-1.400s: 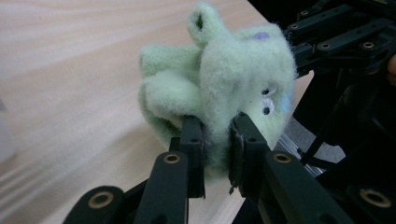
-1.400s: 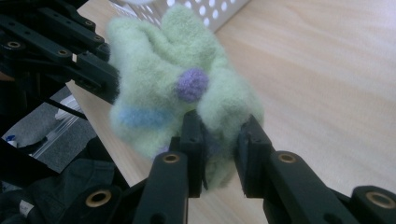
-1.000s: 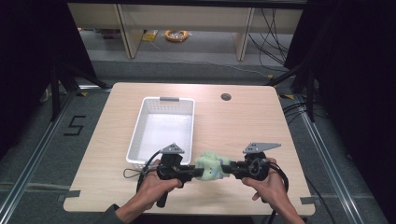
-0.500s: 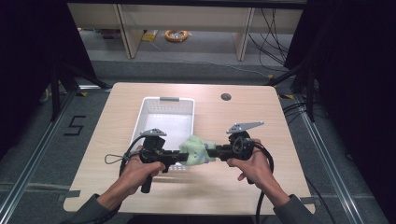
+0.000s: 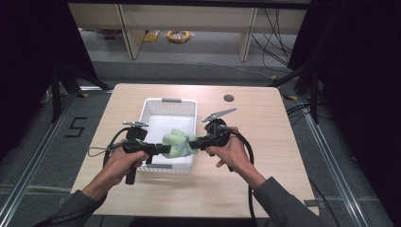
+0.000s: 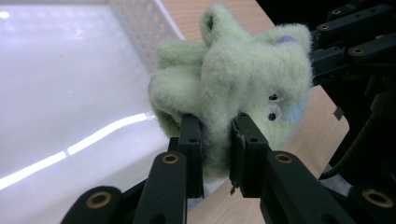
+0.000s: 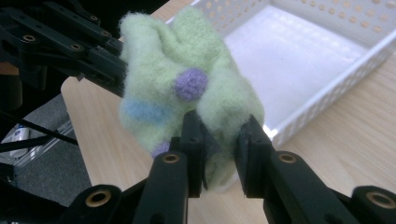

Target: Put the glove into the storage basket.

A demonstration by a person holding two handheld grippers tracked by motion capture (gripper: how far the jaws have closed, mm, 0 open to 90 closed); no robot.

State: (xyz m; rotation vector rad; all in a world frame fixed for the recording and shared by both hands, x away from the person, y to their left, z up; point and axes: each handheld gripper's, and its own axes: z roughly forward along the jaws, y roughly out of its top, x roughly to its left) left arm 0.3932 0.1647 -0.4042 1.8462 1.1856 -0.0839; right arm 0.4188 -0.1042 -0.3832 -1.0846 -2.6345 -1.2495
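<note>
We count one green plush toy (image 5: 176,143), gripped from both sides: our left gripper (image 5: 158,149) has its jaws clamped on one end, our right gripper (image 5: 193,143) on the other. The toy hangs over the near edge of the one white basket (image 5: 168,102) on the tabletop (image 5: 269,142).

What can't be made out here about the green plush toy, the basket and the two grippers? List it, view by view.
- High view: the green plush toy is small and soft-edged; its face and spots can't be read, nor the jaw tips of the left gripper and right gripper.
- Left gripper view: the toy's lower part sits behind the jaws.
- Right gripper view: the white basket is cut off at the right and top edges, its near corner behind the toy.
</note>
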